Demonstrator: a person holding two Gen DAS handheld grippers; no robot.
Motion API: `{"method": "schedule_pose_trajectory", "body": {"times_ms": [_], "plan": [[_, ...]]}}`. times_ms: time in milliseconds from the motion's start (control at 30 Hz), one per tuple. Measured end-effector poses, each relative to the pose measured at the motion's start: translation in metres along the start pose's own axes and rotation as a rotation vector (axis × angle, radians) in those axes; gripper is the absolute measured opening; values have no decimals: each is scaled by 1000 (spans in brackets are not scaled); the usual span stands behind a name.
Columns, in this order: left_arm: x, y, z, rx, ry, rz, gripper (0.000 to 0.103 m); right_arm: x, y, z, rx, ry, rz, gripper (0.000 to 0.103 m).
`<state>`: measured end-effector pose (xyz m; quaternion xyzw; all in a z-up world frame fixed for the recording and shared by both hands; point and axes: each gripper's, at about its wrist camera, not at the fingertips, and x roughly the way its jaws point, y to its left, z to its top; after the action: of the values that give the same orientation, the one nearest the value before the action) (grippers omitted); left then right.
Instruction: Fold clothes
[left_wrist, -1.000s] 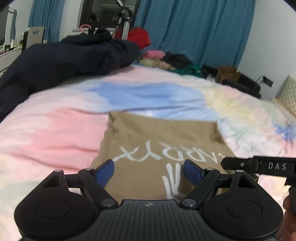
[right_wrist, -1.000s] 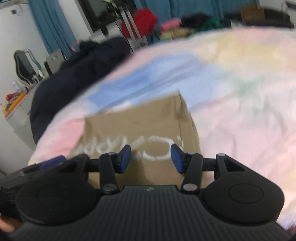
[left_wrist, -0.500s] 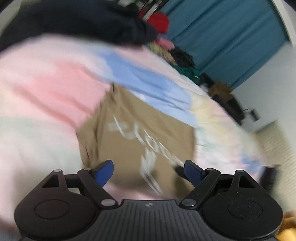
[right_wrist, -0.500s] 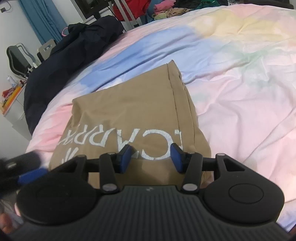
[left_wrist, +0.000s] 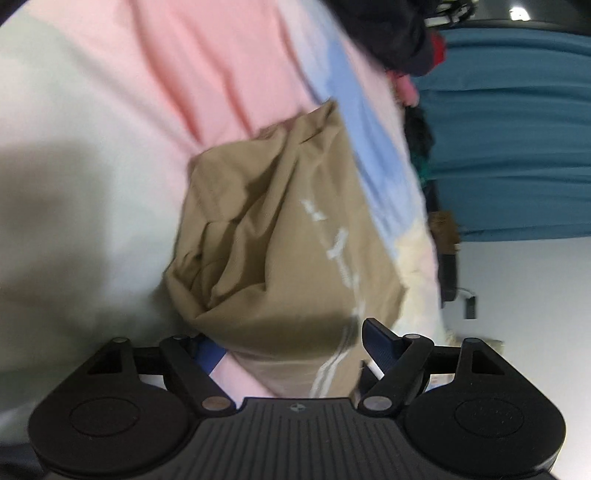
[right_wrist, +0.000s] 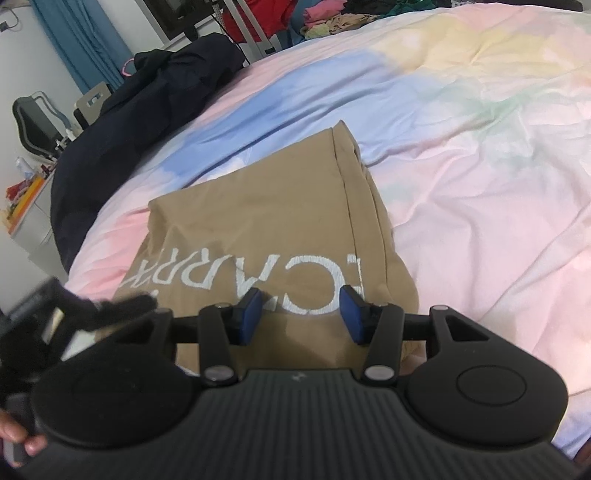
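A tan folded T-shirt (right_wrist: 266, 225) with white lettering lies on the pastel bedspread (right_wrist: 480, 155). My right gripper (right_wrist: 299, 317) is open and hovers over the shirt's near edge, holding nothing. In the left wrist view the camera is rolled sideways and the shirt (left_wrist: 280, 236) fills the middle, its left side bunched. My left gripper (left_wrist: 291, 343) is open, with the shirt's near corner lying between its blue pads; the left pad is partly hidden by cloth. The left gripper also shows as a blurred black shape at the right wrist view's lower left (right_wrist: 92, 310).
A dark navy garment (right_wrist: 147, 92) lies heaped at the bed's far left. Several coloured clothes (right_wrist: 332, 18) are piled at the far end by a blue curtain (left_wrist: 517, 129). A chair and cluttered desk (right_wrist: 29, 155) stand left of the bed.
My left gripper has rolled sideways and dropped to the shirt's left corner, so cloth now sits between its pads. My right gripper has barely moved. Both stayed open.
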<state>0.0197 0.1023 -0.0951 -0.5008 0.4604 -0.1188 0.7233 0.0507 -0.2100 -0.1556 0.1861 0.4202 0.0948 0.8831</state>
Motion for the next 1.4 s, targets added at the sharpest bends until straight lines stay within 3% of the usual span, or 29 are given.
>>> {"method": "schedule_pose_trajectory", "body": {"times_ms": [100,200,367,567,667,733,800,933,1033,1167,1200,1267,1333,1400], "plan": [[-6,-5,-2,38,-27,-56,79,0,0,0,2,-2,-1,49],[-3,-4,-4,47,-20,2,71,-1,0,0,1,-3,0,49],[3,8,-1,-22,-4,13,70,-3,3,-1,-19,-11,-6,49],[3,1,-5,12,-36,11,54,-12,4,-3,-2,-48,6,52],[-1,-4,-7,40,-55,-2,45,-24,-16,-9,233,-15,221,53],[-5,-7,-8,58,-66,-12,42,-30,-30,-14,391,11,366,80],[-6,-7,-9,63,-72,-18,41,-26,-41,-29,572,71,511,94],[-10,-8,-11,59,-80,-33,41,0,-46,-48,696,208,535,95],[-12,-8,-12,44,-88,-60,40,16,-56,-51,779,223,504,95],[-18,-1,-12,20,-104,-122,39,24,-70,-43,834,136,453,88],[-19,-1,-11,19,-107,-131,39,26,-73,-41,844,123,433,75],[-20,0,-11,17,-114,-150,38,32,-78,-38,874,115,410,68],[-22,-2,-11,32,-123,-146,37,34,-80,-38,892,106,417,47],[-26,-4,-12,35,-126,-144,37,30,-77,-36,867,90,404,34]]}}
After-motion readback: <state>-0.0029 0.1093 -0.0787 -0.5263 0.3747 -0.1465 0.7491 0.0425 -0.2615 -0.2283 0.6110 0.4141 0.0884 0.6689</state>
